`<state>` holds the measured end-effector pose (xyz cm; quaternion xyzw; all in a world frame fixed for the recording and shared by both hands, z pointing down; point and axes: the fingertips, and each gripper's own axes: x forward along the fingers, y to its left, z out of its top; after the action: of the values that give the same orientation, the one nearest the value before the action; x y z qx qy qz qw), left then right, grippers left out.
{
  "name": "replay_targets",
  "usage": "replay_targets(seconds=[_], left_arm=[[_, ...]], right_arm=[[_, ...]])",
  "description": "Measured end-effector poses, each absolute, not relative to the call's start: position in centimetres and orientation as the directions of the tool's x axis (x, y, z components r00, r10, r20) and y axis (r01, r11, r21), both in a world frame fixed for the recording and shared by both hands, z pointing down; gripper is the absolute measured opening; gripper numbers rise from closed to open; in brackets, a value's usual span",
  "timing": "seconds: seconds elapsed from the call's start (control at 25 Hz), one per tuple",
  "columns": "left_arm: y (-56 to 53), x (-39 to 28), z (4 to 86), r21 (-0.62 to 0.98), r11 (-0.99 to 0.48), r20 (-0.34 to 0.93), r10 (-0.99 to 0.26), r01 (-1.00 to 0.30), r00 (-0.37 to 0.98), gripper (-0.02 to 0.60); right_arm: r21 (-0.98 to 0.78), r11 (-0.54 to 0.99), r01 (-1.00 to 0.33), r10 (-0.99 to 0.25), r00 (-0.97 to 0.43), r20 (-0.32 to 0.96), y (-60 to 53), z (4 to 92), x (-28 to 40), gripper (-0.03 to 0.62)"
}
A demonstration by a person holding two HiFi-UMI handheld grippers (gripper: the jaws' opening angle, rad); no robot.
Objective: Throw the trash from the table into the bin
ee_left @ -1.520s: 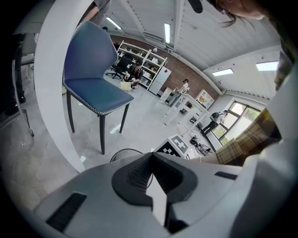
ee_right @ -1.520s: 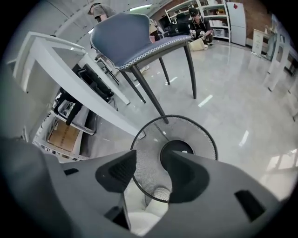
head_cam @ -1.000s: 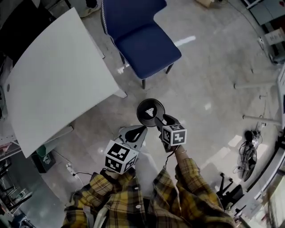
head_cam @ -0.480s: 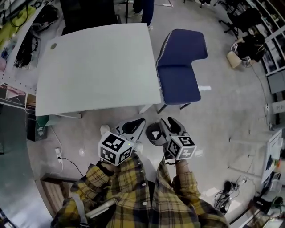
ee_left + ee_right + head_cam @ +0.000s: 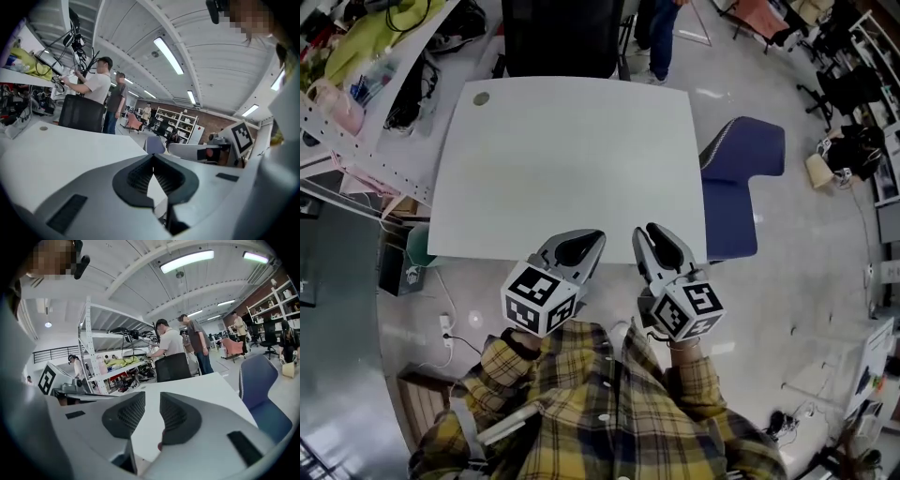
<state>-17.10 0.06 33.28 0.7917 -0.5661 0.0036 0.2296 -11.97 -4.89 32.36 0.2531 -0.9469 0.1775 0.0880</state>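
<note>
Your table (image 5: 562, 159) is bare. The white top shows nothing but a small round grommet (image 5: 481, 98) near its far left corner, and no trash lies on it in any view. You hold both grippers side by side just over the near edge, pointing across the top. Your left gripper (image 5: 586, 242) is pressed together, its pads meeting at the tips with nothing caught between them. Your right gripper (image 5: 649, 236) has a narrow gap between its pads and is closing. Only the tabletop shows through that gap, so it carries nothing. The bin is out of view, so you cannot check here what sits in it. No trash shows on the strip of floor beside the blue chair (image 5: 741, 187) either. Judged from this, the clearing looks done, or as good as done: nothing is left on the table to pick up, and neither gripper has a load to drop. What remains, if anything, is a look round the table for a scrap that these views miss.
</note>
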Motion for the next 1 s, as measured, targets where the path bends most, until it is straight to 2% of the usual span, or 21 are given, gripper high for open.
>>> replay_targets(seconds=[0.16,0.36,0.52,1.0], left_arm=[[-0.5,-22.5,31.9,0.317,-0.273,0.26,-0.896,-0.908,0.361,0.01],[-0.9,-25.9,30.8,0.308,-0.296,0.235,-0.897,-0.904,0.374,0.009],[-1.1,-26.6,30.5,0.298,-0.307,0.228,-0.896,-0.904,0.38,0.01],[-2.9,-26.4,29.5,0.269,-0.31,0.209,-0.905,-0.912,0.37,0.01]], right_arm=[[-0.272,0.823,-0.499,-0.447,-0.864,0.23,-4.7,30.7,-17.4,0.061],[-0.268,0.837,-0.476,-0.432,-0.877,0.21,-4.5,29.3,-21.7,0.025],[-0.239,0.842,-0.484,-0.442,-0.872,0.21,-4.5,28.7,-22.9,0.001],[-0.133,0.896,-0.424,-0.388,-0.892,0.233,-4.4,27.3,-24.2,-0.002]])
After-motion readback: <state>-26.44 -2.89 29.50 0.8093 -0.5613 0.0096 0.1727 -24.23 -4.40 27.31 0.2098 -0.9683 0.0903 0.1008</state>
